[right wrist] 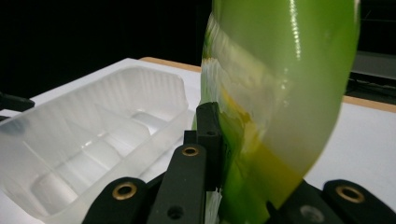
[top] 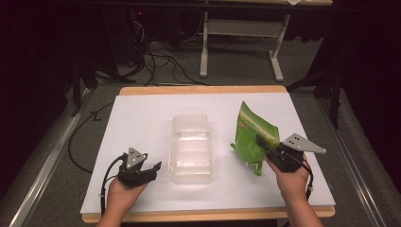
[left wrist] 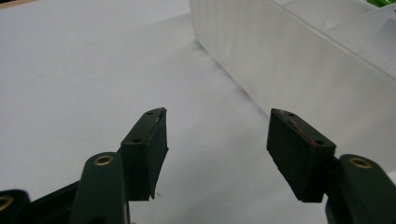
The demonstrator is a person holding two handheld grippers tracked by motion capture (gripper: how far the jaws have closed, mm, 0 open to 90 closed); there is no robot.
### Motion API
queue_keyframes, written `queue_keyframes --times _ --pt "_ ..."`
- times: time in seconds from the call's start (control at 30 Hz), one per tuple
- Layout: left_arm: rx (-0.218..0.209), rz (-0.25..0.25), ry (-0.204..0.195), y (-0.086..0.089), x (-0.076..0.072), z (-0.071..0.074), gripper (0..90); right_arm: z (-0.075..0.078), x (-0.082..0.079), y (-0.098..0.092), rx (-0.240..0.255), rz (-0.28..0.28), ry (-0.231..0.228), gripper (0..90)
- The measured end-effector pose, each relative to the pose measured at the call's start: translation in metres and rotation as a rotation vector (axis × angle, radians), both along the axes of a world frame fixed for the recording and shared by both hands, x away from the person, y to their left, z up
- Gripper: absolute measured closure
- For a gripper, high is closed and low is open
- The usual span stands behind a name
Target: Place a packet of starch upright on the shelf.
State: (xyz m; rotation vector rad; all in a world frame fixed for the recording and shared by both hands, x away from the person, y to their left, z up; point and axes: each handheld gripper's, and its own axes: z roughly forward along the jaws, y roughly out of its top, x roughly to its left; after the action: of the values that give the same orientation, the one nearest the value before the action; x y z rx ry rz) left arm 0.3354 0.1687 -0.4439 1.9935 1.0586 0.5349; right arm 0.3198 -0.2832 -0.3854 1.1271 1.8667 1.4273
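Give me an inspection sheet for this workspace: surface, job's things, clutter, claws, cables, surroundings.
Surface: white sheet over a wooden tabletop, flat.
Job's things: green glossy snack bag, raised beside the clear ribbed plastic tray; the tray is empty.
Clutter: nothing seen.
Claws: right claw shut on the bag's lower part; left claw open, holding nothing, low over the sheet left of the tray.
Cables: black cable trails from the left claw; loose black cables on the floor beyond the table.
Surroundings: dark room, grey carpet, white table frame behind.

Glossy green foil bag (right wrist: pixel 280 93) — translucent ribbed plastic tray (top: pixel 191 149) — on matt white sheet (top: pixel 142 123).
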Motion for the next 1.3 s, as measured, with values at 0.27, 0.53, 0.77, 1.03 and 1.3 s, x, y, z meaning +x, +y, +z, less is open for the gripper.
queue_keyframes --times 0.27,0.53,0.77,1.03,1.3 --pt "0.000 -0.001 -0.005 0.002 0.000 0.001 38.6 0.013 0.003 0.008 0.022 0.046 -0.038 89.3" --pt "-0.003 0.002 -0.005 0.002 0.000 0.000 38.6 0.023 0.010 0.022 0.025 0.093 -0.055 89.2" --pt "-0.002 0.005 -0.004 0.002 0.001 0.000 38.6 0.030 0.017 0.034 0.031 0.126 -0.075 89.3" --pt "0.001 0.004 -0.006 0.002 0.000 0.000 38.6 0.038 0.018 0.047 0.033 0.160 -0.088 89.3" --pt "0.000 0.005 -0.005 0.003 0.000 0.000 38.6 0.046 0.020 0.065 0.042 0.217 -0.099 89.3"
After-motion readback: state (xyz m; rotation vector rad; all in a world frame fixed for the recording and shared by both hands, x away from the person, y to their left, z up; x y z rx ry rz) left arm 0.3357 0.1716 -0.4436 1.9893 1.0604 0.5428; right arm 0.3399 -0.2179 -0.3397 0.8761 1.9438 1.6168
